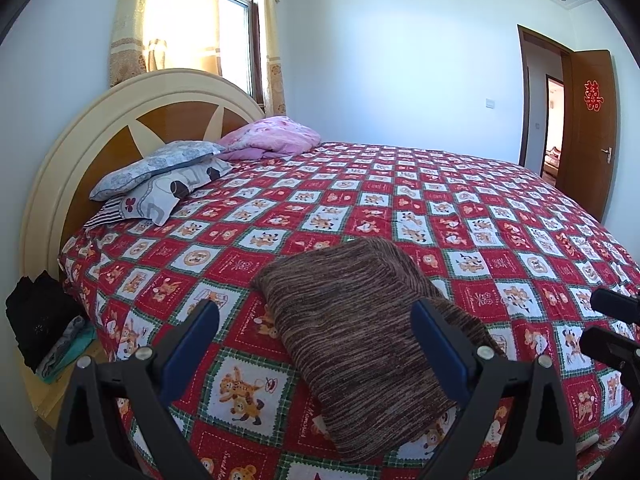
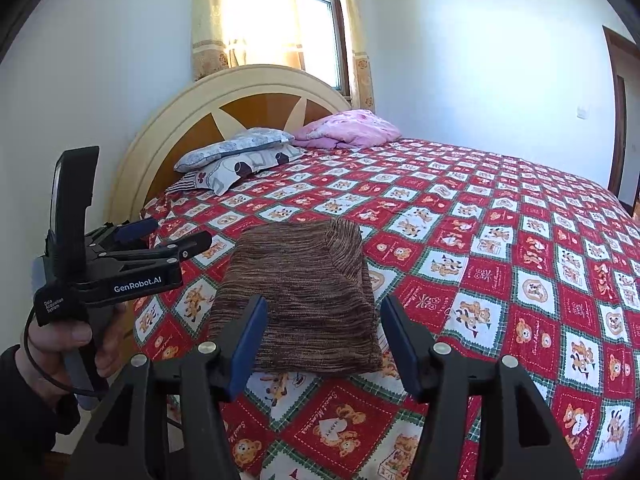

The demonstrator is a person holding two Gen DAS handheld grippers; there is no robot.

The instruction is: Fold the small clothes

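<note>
Blue-padded left gripper (image 1: 316,328) and right gripper (image 2: 324,328) — jaws wide, empty — hover above a ribbed brown knit garment (image 1: 360,332), folded into a rectangle on the quilted red-checked bedspread (image 1: 500,216).

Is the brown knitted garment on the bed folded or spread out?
Folded: the brown garment lies as a compact rectangle with doubled layers on the bedspread.

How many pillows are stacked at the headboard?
2: a blue-grey floral pillow on top, a grey-and-white patterned pillow beneath it. A striped edge underneath may be a third. The pink quilt lies beside them.
</note>
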